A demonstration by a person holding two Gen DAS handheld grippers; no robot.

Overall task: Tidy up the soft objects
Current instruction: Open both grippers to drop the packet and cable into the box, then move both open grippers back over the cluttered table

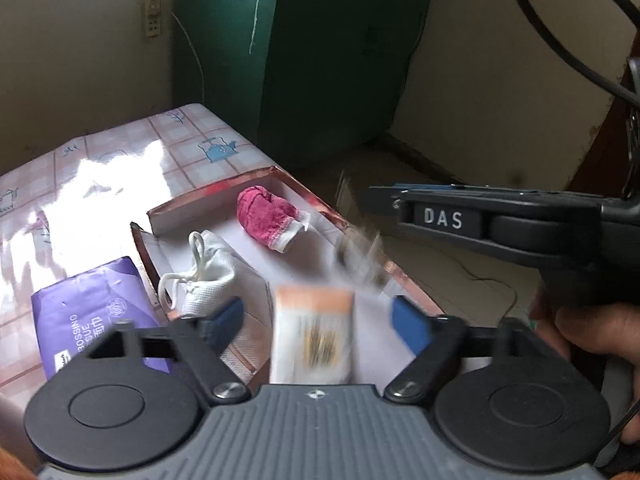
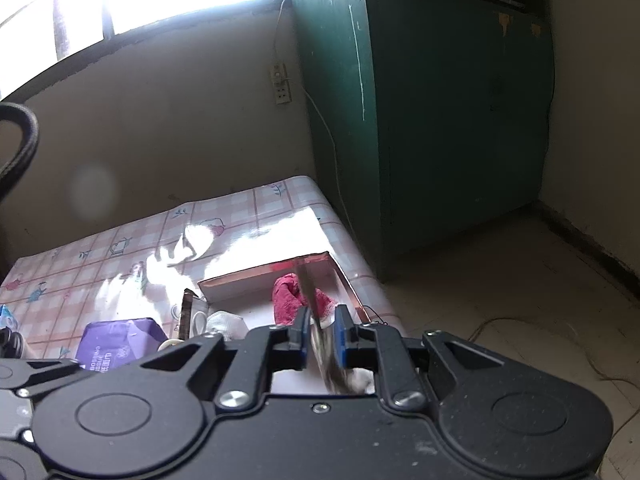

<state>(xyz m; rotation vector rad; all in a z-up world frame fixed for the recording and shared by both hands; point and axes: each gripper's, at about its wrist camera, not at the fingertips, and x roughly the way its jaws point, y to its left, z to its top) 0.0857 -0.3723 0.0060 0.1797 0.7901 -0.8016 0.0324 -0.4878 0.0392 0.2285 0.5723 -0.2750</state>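
Nearest the left wrist camera, a blurred orange-and-white packet (image 1: 312, 334) sat between the spread jaws of the left gripper (image 1: 320, 322), touching neither blue pad, with a gap on each side. Beyond it lay the open cardboard box (image 1: 208, 194) on the bench (image 1: 80, 184), holding a white drawstring pouch (image 1: 208, 276) by its left wall and a red cloth (image 1: 266, 218) toward the far end, the two well apart with bare floor between them. A purple tissue pack (image 1: 90, 312) lay just outside the box's left wall. The box's right wall ran close to the bench edge. The right gripper (image 2: 322, 336) had its jaws closed on a thin, blurred dark piece (image 2: 316, 320) standing upright above the box, in front of the red cloth.
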